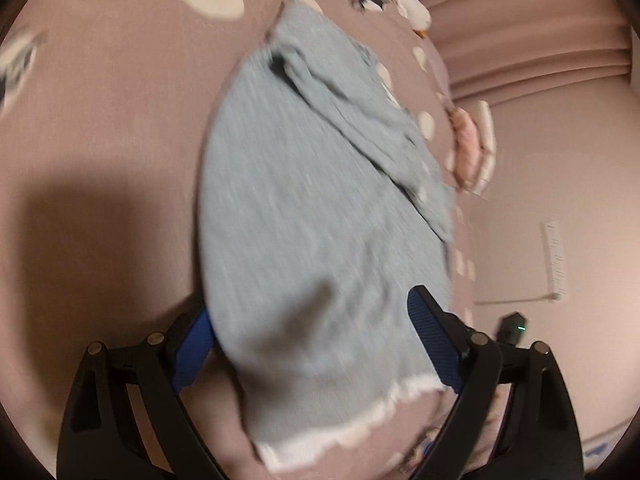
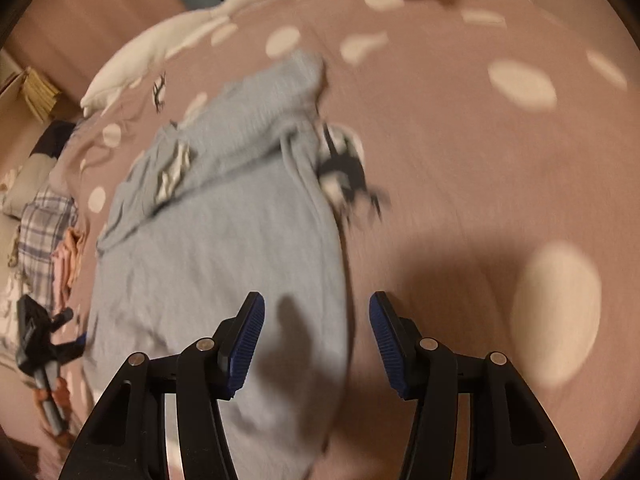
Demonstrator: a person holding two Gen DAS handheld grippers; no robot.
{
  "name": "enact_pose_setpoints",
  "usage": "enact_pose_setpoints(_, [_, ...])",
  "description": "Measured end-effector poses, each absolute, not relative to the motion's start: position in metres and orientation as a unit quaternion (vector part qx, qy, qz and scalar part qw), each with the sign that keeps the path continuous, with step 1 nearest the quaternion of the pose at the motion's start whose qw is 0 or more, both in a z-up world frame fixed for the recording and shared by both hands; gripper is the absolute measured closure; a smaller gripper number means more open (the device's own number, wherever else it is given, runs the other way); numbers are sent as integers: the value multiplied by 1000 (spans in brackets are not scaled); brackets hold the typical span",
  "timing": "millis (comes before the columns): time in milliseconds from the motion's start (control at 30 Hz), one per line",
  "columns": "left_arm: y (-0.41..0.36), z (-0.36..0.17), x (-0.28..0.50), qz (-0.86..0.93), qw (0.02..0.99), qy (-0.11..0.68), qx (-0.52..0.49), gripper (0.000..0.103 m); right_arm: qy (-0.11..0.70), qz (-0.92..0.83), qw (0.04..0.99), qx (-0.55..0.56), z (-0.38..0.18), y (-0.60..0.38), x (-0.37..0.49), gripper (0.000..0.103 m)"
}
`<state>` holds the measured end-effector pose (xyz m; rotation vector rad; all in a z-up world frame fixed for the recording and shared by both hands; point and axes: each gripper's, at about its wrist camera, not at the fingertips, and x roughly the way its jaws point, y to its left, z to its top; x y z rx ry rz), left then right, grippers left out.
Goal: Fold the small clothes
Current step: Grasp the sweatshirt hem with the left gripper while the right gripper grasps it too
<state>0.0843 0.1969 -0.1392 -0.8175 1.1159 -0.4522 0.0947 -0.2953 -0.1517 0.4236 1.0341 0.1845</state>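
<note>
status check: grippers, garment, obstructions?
Left gripper open, right gripper open, neither gripping. Grey-blue garment flat on spotted bedspread, partly folded. Nothing blocking.

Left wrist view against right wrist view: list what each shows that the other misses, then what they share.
Only the left wrist view shows the garment's white frilled hem and a power strip on the floor. Only the right wrist view shows the plaid cloth and the left gripper seen from outside. Both show the blue garment on the pink spotted bedsheet and the white goose toy.
</note>
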Motion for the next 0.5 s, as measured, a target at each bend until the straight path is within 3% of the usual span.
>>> enact_pose_setpoints(167, [180, -141, 66, -232, 732, 512, -386, 12, 504, 145, 819, 234, -157, -294, 72, 46])
enact_pose_setpoints(500, [156, -145, 111, -245, 710, 509, -421, 12, 484, 200, 797, 301, -170, -272, 88, 45])
